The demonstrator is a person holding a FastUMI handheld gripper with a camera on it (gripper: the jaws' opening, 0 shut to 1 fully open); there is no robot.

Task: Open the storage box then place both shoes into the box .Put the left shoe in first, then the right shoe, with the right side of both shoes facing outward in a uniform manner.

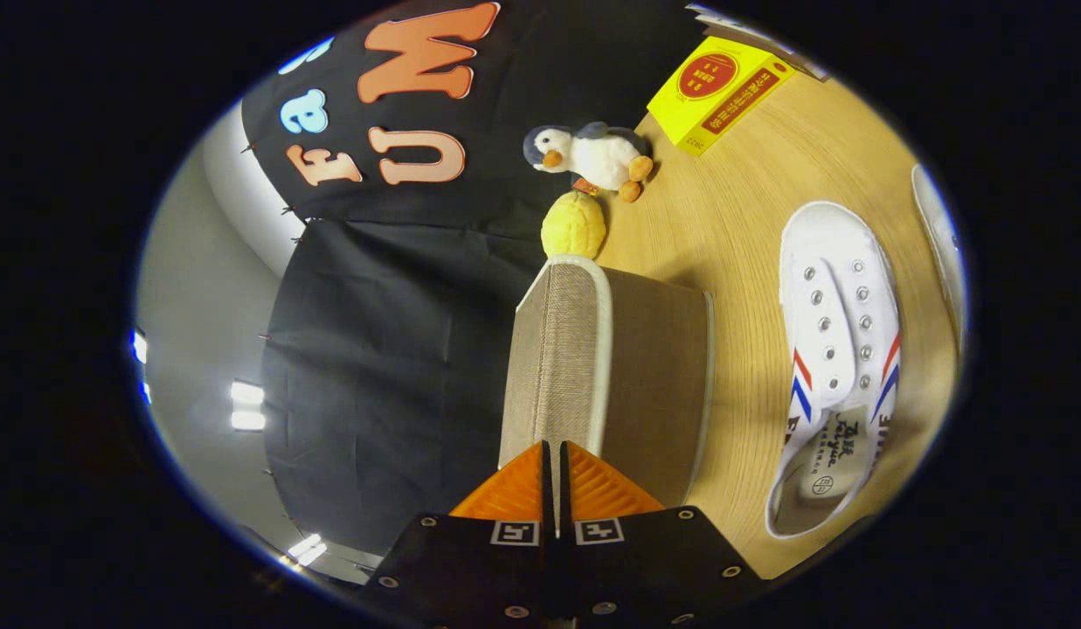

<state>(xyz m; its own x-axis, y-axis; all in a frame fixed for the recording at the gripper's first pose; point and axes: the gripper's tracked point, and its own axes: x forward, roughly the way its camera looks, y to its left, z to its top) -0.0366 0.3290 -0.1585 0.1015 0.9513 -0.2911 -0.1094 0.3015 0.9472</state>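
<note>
Claw point(556, 472): fingers nearly together, nipping the thin lid edge between them.
Lid point(562, 349): woven fabric, stiff-looking, standing raised on its edge ahead of the fingers.
Storage box point(658, 376): on the table point(732, 218), looks light; may shift.
White shoe point(841, 349): beside the box, soft canvas; the heel collar seems the best hold.
Beyond: plush penguin point(592, 155), yellow toy point(573, 225).

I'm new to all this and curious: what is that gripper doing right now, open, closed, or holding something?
Gripper: fingers nearly together, at the near edge of the storage box lid; whether they pinch it cannot be told.
</note>
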